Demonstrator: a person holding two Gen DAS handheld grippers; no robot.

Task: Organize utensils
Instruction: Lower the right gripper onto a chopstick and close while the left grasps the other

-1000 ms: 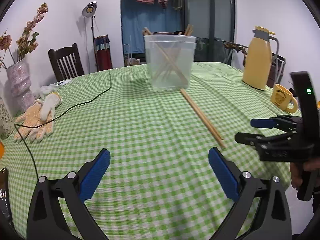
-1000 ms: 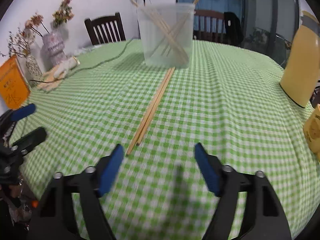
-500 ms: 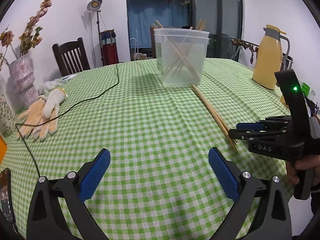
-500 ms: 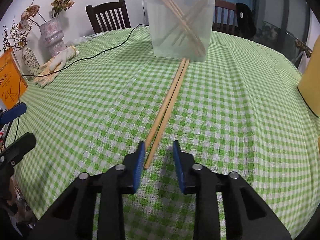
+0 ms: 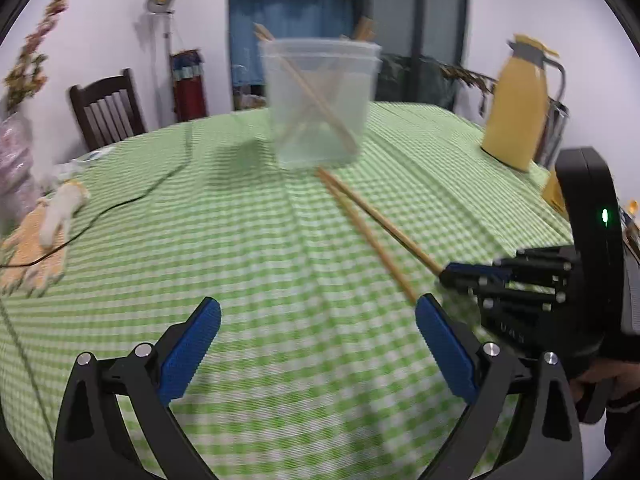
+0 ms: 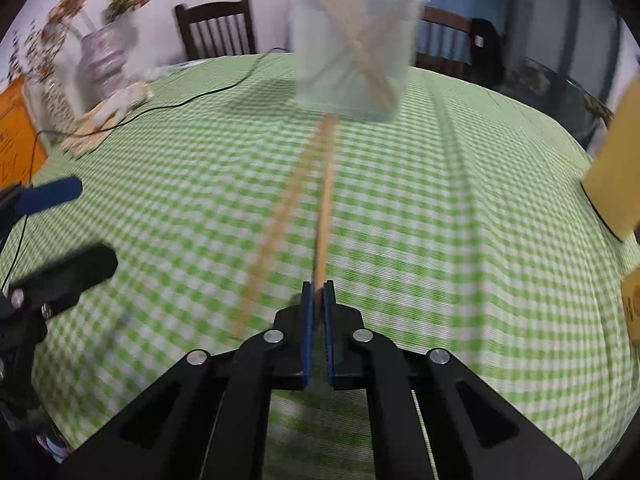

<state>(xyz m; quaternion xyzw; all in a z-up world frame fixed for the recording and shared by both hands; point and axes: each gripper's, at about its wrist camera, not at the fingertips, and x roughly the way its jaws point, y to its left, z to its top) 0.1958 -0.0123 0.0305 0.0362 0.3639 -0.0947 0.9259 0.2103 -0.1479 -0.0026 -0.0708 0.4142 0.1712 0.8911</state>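
A clear plastic container with several chopsticks in it stands at the far middle of the green checked tablecloth. Two wooden chopsticks run from its foot toward me. My right gripper is shut on the near end of one chopstick. The other chopstick lies just left of it on the cloth. In the left wrist view my left gripper is open and holds nothing. Its right finger sits close to the near end of the loose chopstick. The right gripper pinches the held chopstick.
A yellow thermos jug and a yellow mug stand at the right. Work gloves and a black cable lie at the left. A vase of dried flowers and a wooden chair are behind.
The right gripper's jaws went from wide open to shut on one chopstick's near end. The left gripper moved forward, nearer to the chopsticks and the container.
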